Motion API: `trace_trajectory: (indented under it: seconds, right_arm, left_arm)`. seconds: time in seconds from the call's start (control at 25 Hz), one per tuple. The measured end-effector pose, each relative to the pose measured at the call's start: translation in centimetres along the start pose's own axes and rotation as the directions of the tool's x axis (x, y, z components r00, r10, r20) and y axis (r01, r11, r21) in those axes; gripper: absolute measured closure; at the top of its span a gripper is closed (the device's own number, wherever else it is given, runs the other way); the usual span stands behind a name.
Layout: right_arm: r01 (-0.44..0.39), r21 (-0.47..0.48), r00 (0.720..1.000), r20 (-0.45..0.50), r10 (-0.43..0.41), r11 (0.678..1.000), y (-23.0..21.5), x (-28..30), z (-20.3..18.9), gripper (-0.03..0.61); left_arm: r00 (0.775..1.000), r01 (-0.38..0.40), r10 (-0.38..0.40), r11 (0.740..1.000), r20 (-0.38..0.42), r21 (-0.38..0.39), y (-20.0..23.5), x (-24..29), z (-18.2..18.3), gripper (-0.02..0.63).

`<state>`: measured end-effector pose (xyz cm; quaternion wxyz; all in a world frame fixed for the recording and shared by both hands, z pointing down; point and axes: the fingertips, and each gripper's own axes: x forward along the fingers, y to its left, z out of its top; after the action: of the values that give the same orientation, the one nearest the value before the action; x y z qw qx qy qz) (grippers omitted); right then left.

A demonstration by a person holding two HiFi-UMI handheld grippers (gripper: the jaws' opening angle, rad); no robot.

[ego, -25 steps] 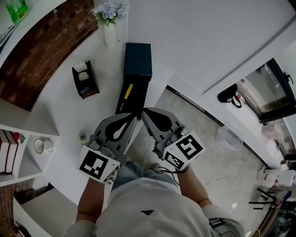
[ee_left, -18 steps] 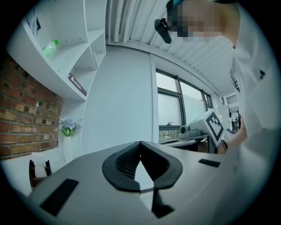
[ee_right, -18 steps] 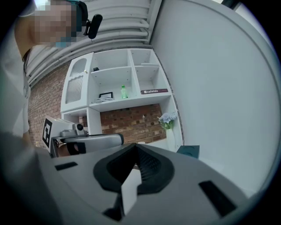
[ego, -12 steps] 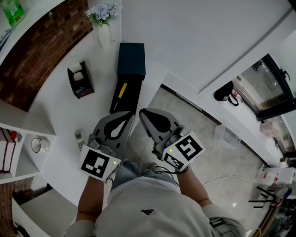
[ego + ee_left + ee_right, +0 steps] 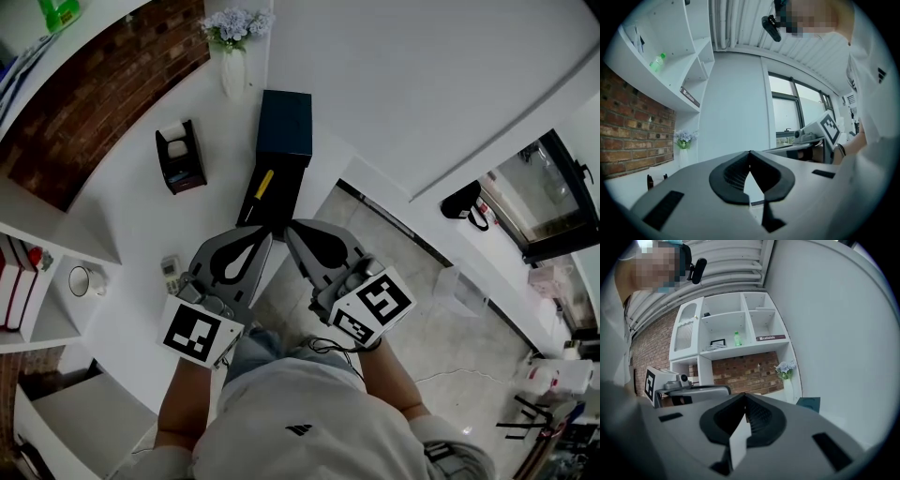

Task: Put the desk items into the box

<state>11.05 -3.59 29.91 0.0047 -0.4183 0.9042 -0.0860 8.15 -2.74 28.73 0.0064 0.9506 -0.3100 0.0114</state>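
A dark blue box [image 5: 285, 122] stands open on the white desk [image 5: 131, 225], and its dark flap [image 5: 277, 208] lies flat toward me. A yellow pen-like item [image 5: 263, 184] rests on the flap. The box [image 5: 808, 404] also shows in the right gripper view. A small white remote-like item [image 5: 170, 269] lies on the desk left of my left gripper. My left gripper [image 5: 264, 234] and right gripper [image 5: 296, 229] hover side by side just short of the flap. Both point level and are shut, with nothing between the jaws. The left gripper [image 5: 750, 153] and the right gripper [image 5: 744, 397] show closed tips in their own views.
A black holder [image 5: 181, 157] with a white roll stands on the desk left of the box. A vase of flowers [image 5: 234, 37] is behind it by the brick wall [image 5: 103, 103]. Shelves with a mug [image 5: 82, 280] lie at the left. Tiled floor [image 5: 412, 281] is to the right.
The head view has swung a little, so the desk items shift in the picture. Both grippers stay where they were, still shut.
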Motion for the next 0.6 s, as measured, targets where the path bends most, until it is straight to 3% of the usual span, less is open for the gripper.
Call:
trace_trajectory:
  seconds: [0.36,0.6]
  right_arm:
    - [-0.134,-0.020,0.990,-0.040,0.133,0.991,4.1,4.6,-0.6,0.568]
    - [-0.270,-0.018,0.960,-0.086,0.268,0.963,8.5,8.6,-1.8,0.566]
  left_arm:
    - [0.990,-0.144,0.144,0.989,0.005,-0.011,3.9,-4.7,0.0,0.602]
    - [0.957,-0.291,0.291,0.957,0.002,-0.019,7.0,-10.0,-0.4,0.601]
